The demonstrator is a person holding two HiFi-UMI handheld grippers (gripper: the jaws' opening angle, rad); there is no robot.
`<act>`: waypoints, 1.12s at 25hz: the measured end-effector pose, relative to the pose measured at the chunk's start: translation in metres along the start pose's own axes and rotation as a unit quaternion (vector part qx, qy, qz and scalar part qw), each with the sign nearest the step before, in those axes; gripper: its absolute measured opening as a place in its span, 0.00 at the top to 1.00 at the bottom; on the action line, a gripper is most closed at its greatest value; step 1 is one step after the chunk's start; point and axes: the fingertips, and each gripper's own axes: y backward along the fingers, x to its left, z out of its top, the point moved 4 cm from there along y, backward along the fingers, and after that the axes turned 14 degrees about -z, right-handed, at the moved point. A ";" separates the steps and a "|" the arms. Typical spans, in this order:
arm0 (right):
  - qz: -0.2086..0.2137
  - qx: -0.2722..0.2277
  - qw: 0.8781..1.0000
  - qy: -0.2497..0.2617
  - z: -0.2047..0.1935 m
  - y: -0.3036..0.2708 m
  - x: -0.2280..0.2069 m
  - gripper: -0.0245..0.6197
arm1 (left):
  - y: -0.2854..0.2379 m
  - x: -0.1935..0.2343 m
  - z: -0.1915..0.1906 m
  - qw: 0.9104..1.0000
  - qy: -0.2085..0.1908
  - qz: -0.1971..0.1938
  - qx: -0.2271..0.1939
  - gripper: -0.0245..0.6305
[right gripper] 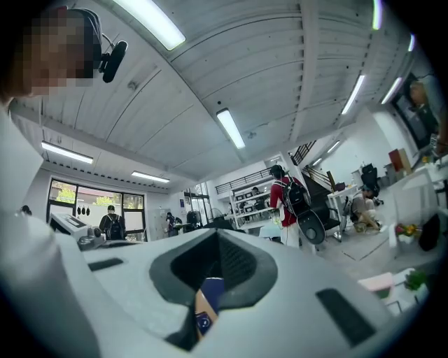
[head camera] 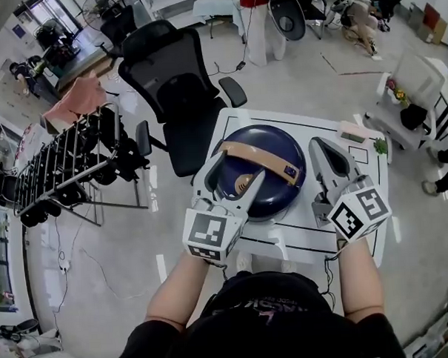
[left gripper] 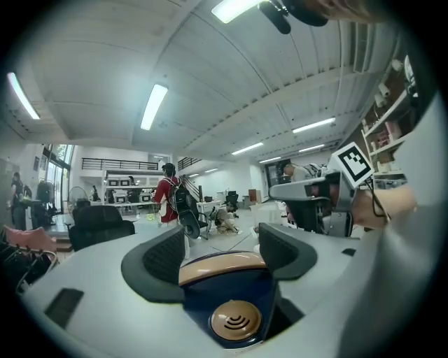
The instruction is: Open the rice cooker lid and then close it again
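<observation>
Rice cooker lid (head camera: 276, 144) shut — tan handle (head camera: 256, 157) runs left-right, vent (head camera: 243, 184) nearside

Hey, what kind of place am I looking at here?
Probably a shared lab or open-plan workspace: a black office chair stands behind a small white table, a metal rack sits on the bare floor, and long strip lights run across the ceiling.

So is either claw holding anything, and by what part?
Nothing is held. The left gripper is open astride the tan curved handle of the dark blue round rice cooker; the right gripper is shut, empty, beside it.
</observation>
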 end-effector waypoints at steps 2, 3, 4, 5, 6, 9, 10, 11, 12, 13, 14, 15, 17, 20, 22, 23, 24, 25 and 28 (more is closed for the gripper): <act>-0.012 0.001 1.000 0.000 -0.001 0.000 0.001 0.96 | -0.004 0.003 -0.001 1.000 -0.012 -0.017 0.004 0.46; -0.018 0.002 1.000 0.000 -0.002 0.000 0.002 0.96 | -0.006 0.003 -0.001 0.999 -0.021 -0.028 0.008 0.46; -0.023 0.003 1.000 -0.001 -0.003 0.000 0.002 0.96 | -0.009 0.004 -0.002 0.999 -0.032 -0.040 0.015 0.46; -0.028 0.004 1.000 -0.003 -0.004 0.000 0.003 0.96 | -0.011 0.004 -0.004 0.997 -0.043 -0.052 0.023 0.46; -0.033 0.005 0.999 -0.005 -0.005 0.000 0.003 0.96 | -0.014 0.003 -0.006 0.996 -0.054 -0.063 0.031 0.46; -0.047 0.009 0.999 -0.008 -0.012 0.001 0.005 0.96 | -0.021 0.001 -0.013 0.991 -0.083 -0.093 0.052 0.46; -0.051 0.011 0.999 -0.007 -0.014 0.001 0.006 0.96 | -0.023 0.000 -0.015 0.989 -0.094 -0.100 0.057 0.46; -0.055 0.013 0.998 -0.006 -0.016 0.001 0.007 0.96 | -0.024 -0.001 -0.017 0.987 -0.106 -0.106 0.063 0.46; -0.060 0.015 0.998 -0.006 -0.019 0.001 0.007 0.96 | -0.026 -0.001 -0.020 0.984 -0.117 -0.113 0.069 0.46; -0.064 0.018 0.998 -0.007 -0.022 0.001 0.008 0.96 | -0.028 -0.002 -0.023 0.981 -0.129 -0.120 0.075 0.46; -0.069 0.020 0.997 -0.009 -0.025 0.001 0.008 0.96 | -0.029 -0.003 -0.026 0.978 -0.141 -0.126 0.081 0.46; -0.074 0.024 0.997 -0.011 -0.029 0.002 0.008 0.96 | -0.031 -0.004 -0.029 0.975 -0.155 -0.132 0.087 0.46; -0.084 0.032 0.996 -0.015 -0.036 0.002 0.006 0.96 | -0.035 -0.004 -0.033 0.968 -0.183 -0.141 0.099 0.46; -0.098 0.051 0.994 -0.025 -0.049 0.001 0.004 0.96 | -0.041 -0.002 -0.040 0.955 -0.229 -0.150 0.117 0.46; -0.104 0.065 0.992 -0.032 -0.057 0.001 0.005 0.96 | -0.044 -0.001 -0.046 0.946 -0.255 -0.156 0.129 0.46; -0.107 0.072 0.991 -0.034 -0.061 0.001 0.005 0.96 | -0.045 -0.001 -0.048 0.941 -0.267 -0.159 0.134 0.46; -0.108 0.079 0.990 -0.036 -0.065 0.001 0.006 0.96 | -0.047 -0.001 -0.051 0.936 -0.279 -0.161 0.139 0.46; -0.110 0.085 0.990 -0.038 -0.069 0.001 0.007 0.96 | -0.049 -0.002 -0.052 0.932 -0.289 -0.163 0.142 0.46; -0.115 0.101 0.987 -0.040 -0.079 0.002 0.010 0.96 | -0.053 -0.003 -0.056 0.924 -0.309 -0.170 0.146 0.46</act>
